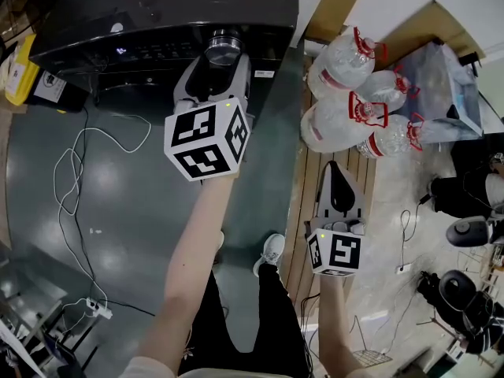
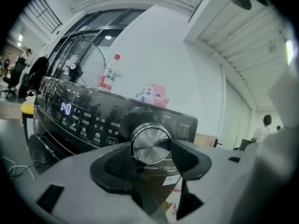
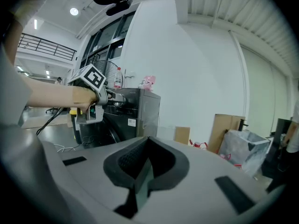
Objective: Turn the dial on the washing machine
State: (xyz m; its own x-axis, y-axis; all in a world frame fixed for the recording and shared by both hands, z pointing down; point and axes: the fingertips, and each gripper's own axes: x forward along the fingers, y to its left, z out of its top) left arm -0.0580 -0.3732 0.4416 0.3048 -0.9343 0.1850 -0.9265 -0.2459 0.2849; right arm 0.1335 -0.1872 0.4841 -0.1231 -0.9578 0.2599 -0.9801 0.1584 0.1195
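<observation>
Clamping the dial (image 2: 151, 143) on the washing machine (image 1: 157, 10) panel, your left gripper (image 1: 223, 51) has both pads on its rim (your right gripper (image 3: 147, 164) hangs closed and empty, well aside). Next, likely roll your wrist steadily without slipping.

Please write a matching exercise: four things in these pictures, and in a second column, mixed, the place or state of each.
1 dial
2 right gripper
3 water jugs
4 pink item

A on the floor beside the washing machine
B atop the machine
C between the fingers of the left gripper
D fingers together, empty

Pairs: 1-C, 2-D, 3-A, 4-B
</observation>
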